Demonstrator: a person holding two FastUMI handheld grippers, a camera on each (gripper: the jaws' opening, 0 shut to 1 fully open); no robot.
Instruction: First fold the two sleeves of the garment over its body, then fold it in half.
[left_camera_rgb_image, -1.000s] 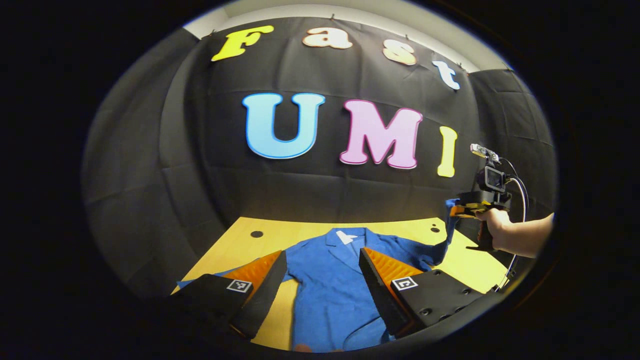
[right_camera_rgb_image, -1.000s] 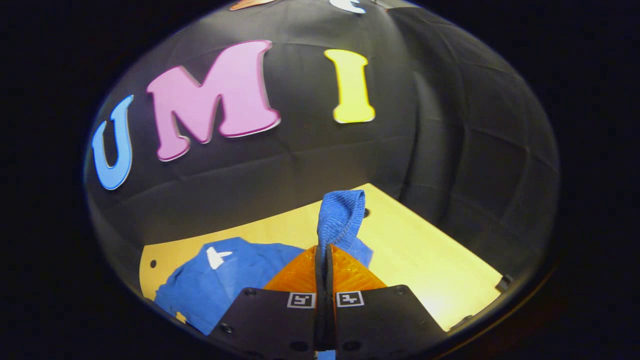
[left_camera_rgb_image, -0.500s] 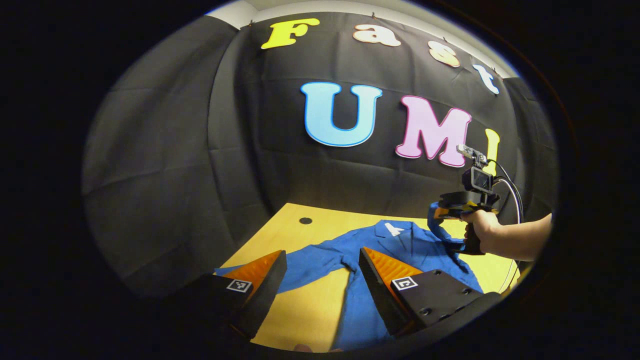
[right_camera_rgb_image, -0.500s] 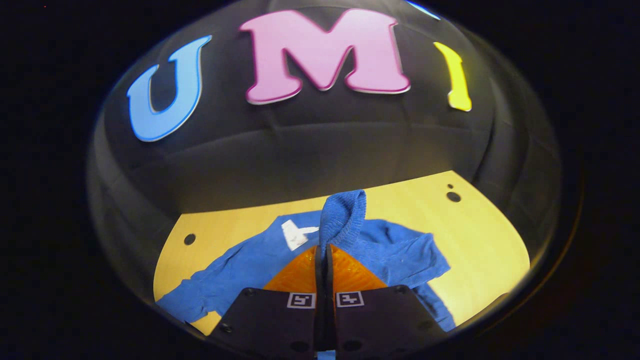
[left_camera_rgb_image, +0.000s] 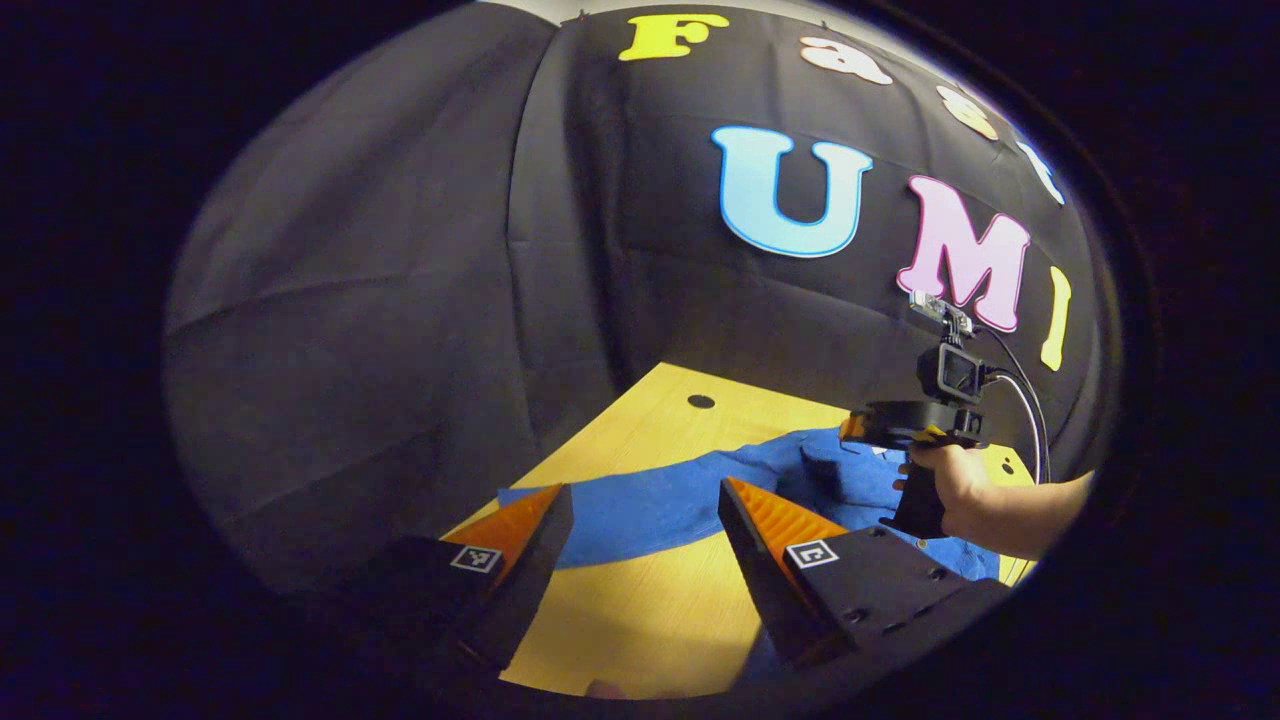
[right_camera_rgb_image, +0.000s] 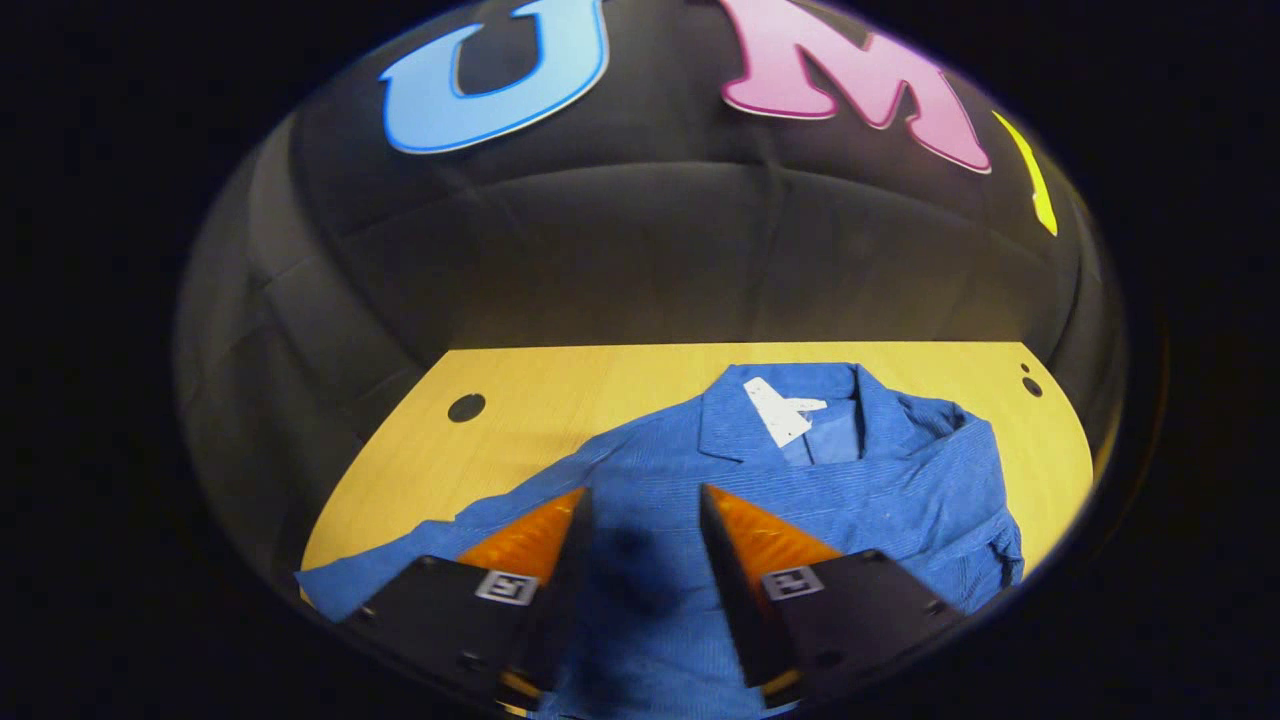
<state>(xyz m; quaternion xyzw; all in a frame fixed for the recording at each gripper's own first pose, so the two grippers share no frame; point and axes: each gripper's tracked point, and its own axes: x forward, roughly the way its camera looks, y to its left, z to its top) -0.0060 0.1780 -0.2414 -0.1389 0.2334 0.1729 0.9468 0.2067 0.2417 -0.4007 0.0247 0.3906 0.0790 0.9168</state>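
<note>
Right gripper has let go of the sleeve cuff it was pinching half a second ago: its jaws now stand apart, nothing between them, hovering over the chest of the blue garment. Left gripper view has swung further left since then; its jaws are apart too, holding nothing.

Garment as landmark:
- It lies flat on the yellow wooden table, collar toward the booth wall, white neck label showing inside the collar.
- Right sleeve is now folded in over the body, bunched at the garment's right edge in the right gripper view.
- Left sleeve is still stretched out flat, away from the body; in the left gripper view it runs across the table just beyond that gripper's fingertips, between them as seen from the camera. Touching or apart: cannot tell.
- Round hole in the tabletop sits past the outstretched sleeve, toward the wall.

In the left gripper view, a hand holds the right gripper above the garment's body, cable trailing off it.
</note>
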